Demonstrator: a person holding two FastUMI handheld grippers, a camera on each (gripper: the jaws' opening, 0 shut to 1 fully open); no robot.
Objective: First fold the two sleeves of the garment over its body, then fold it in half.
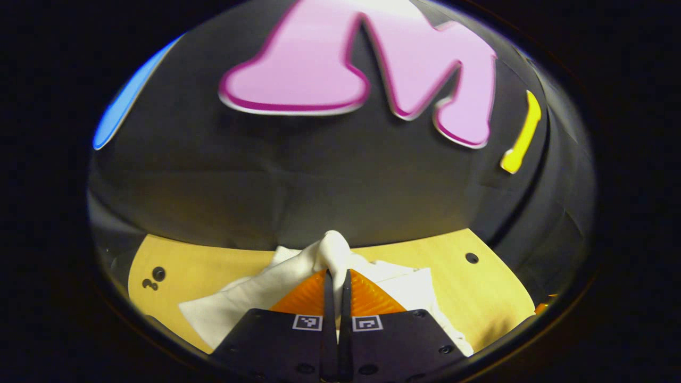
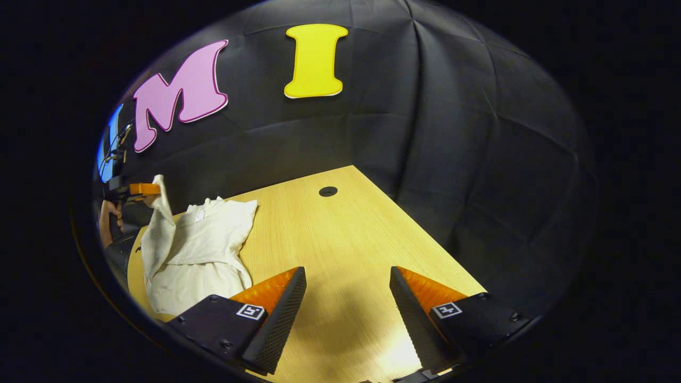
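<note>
While the left gripper (image 1: 337, 276) has its 2 fingers pressed together on a bunched fold of the white garment (image 1: 298, 282), the cloth rises to a small peak just above the fingertips in the left gripper view. From that peak the fabric drapes down on both sides onto the wooden table (image 1: 213, 260), with more of it spread to the left of the fingers than to the right. Which part of the garment is pinched cannot be told from this view.

In the right gripper view the garment (image 2: 197, 244) lies at the table's left side, body flat on the wood, with 1 strip of cloth pulled up off the surface toward the far gripper (image 2: 143, 189) at the left edge. A hand (image 2: 109, 221) shows just below that gripper.

The right gripper (image 2: 347, 287) hangs over bare table (image 2: 340, 234), its 2 fingers spread wide apart with nothing between them. It sits to the right of the garment and is not touching it. A round dark hole (image 2: 328, 191) in the tabletop lies farther back, beyond the fingers, near the black cloth wall (image 2: 452, 159).
</note>
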